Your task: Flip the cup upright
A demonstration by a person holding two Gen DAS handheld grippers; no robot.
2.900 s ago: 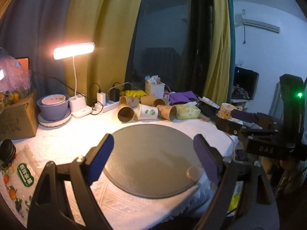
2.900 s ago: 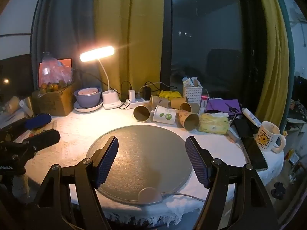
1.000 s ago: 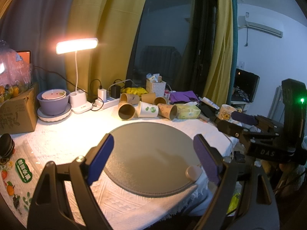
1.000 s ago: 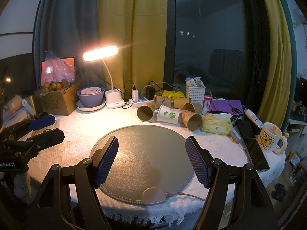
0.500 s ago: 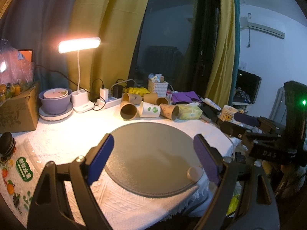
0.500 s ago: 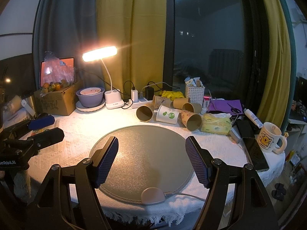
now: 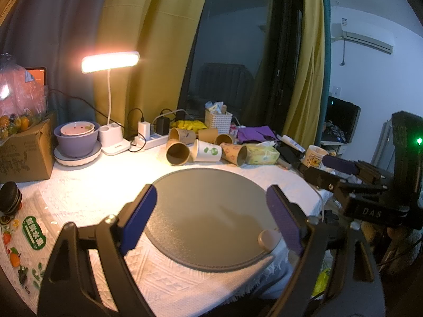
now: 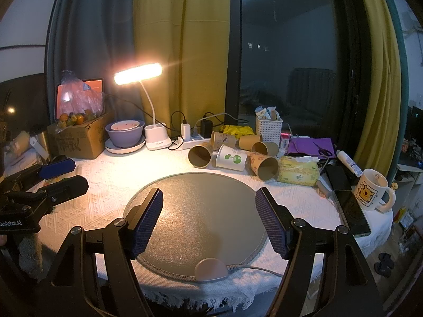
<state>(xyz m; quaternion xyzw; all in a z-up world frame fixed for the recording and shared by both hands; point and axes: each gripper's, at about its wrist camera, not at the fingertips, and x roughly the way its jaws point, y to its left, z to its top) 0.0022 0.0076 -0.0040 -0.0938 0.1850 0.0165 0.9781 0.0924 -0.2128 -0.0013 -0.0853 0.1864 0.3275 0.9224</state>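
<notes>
Several paper cups lie on their sides at the back of the round table: a brown cup (image 8: pixel 200 155), a white cup with a green print (image 8: pixel 231 157), and a patterned cup (image 8: pixel 264 165). They also show in the left wrist view (image 7: pixel 178 153). My left gripper (image 7: pixel 211 220) is open and empty above the near part of a round grey mat (image 7: pixel 211 206). My right gripper (image 8: pixel 208 222) is open and empty above the same mat (image 8: pixel 201 206). Both are well short of the cups.
A lit desk lamp (image 8: pixel 137 74), a purple bowl (image 8: pixel 124 130), a power strip (image 8: pixel 190 138), a white basket (image 8: pixel 268 128), a tissue pack (image 8: pixel 298 171), a bear mug (image 8: pixel 371 190) and a phone (image 8: pixel 351 211) ring the mat. A cardboard box (image 8: pixel 76 137) stands at the left.
Both views have shifted slightly closer to the table. The cups have not moved and both grippers have stayed open.
</notes>
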